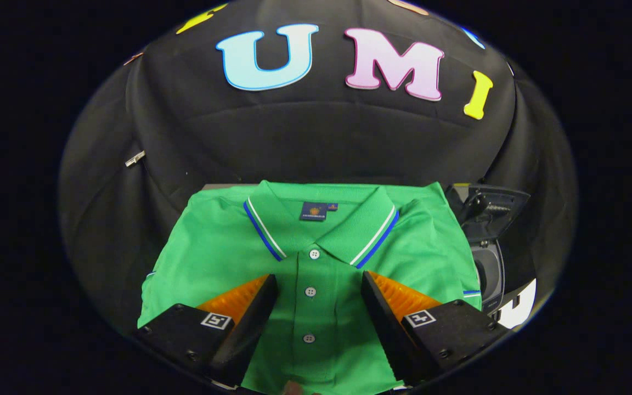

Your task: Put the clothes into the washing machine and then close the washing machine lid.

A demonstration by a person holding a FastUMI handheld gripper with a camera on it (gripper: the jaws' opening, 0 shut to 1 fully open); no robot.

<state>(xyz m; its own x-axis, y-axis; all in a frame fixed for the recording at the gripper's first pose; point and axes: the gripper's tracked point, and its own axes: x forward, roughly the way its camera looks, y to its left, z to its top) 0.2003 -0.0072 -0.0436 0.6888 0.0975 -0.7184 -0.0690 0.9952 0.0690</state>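
A folded green polo shirt (316,258) lies flat, collar pointing away from the fingers (319,288), which stand wide apart above its button placket, gripping nothing. The washing machine (486,241), lid raised, sits just beside the shirt's right edge.

Gripper (319,285) at lower centre of frame, fingers (250,307) spread wide apart, angled inward, nothing pressed btwn them.

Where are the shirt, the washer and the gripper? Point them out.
shirt (223,247): gripper view, its chest beside the collar.
washer (489,269): gripper view, its dark drum opening.
gripper (319,288): gripper view, open, midway between fingertips.
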